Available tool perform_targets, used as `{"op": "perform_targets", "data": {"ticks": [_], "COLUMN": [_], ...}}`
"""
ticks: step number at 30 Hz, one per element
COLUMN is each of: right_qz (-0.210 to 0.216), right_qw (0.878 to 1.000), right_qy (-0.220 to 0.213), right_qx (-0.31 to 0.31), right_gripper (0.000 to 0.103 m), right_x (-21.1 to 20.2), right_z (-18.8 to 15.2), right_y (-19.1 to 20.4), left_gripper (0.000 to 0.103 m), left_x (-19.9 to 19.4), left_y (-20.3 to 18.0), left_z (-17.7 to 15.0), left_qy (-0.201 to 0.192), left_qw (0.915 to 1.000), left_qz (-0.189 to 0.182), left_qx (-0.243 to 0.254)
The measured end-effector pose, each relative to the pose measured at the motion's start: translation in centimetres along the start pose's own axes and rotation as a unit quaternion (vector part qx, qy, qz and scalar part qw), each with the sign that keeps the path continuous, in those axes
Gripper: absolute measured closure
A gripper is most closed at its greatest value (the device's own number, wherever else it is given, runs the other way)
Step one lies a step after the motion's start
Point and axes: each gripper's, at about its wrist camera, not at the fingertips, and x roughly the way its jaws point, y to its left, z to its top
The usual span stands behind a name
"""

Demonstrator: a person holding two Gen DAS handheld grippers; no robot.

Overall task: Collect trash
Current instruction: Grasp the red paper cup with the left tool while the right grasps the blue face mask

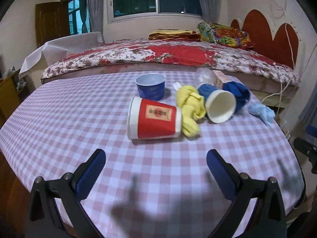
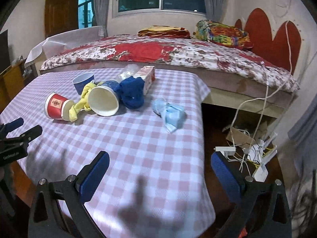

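Both your left gripper (image 1: 156,158) and right gripper (image 2: 160,160) hang spread and empty, while a clear plastic item (image 1: 206,75) behind the blue cloth (image 1: 236,93) stays indistinct

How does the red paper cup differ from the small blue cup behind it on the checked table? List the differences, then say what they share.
Pose: the red cup lies on its side, while the blue cup stands upright with its mouth up.
Colour: the red cup is red with a white rim band and a square label; the blue cup is dark blue with a pale inside.
Shape: the red cup looks taller, the blue cup squatter.
Both rest on the checked tablecloth, ungripped.
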Motion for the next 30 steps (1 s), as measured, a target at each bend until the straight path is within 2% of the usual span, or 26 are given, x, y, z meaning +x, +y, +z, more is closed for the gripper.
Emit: {"op": "perform_targets", "data": {"ticks": [14,25,30], "right_qz": [-0.001,0.013,0.013], "right_qw": [1.0,0.998,0.997], "right_qy": [0.03,0.063,0.072], "right_qx": [-0.007,0.013,0.01], "right_gripper": [0.0,0.0,0.0], "right_x": [6.0,10.5,11.8], "right_z": [2.9,3.8,4.6], "right_y": [-1.2,-3.0,-3.3], "left_gripper": [0.001,0.006,0.014], "left_x": [4.5,6.1,6.6], "left_y": [0.0,0.3,0.4], "left_z": [1.7,2.2,2.3], "left_qy": [0.024,0.037,0.045], "left_qw": [0.9995,0.9992,0.999], "left_qz": [0.02,0.013,0.001], "left_qx": [0.008,0.004,0.0]}}
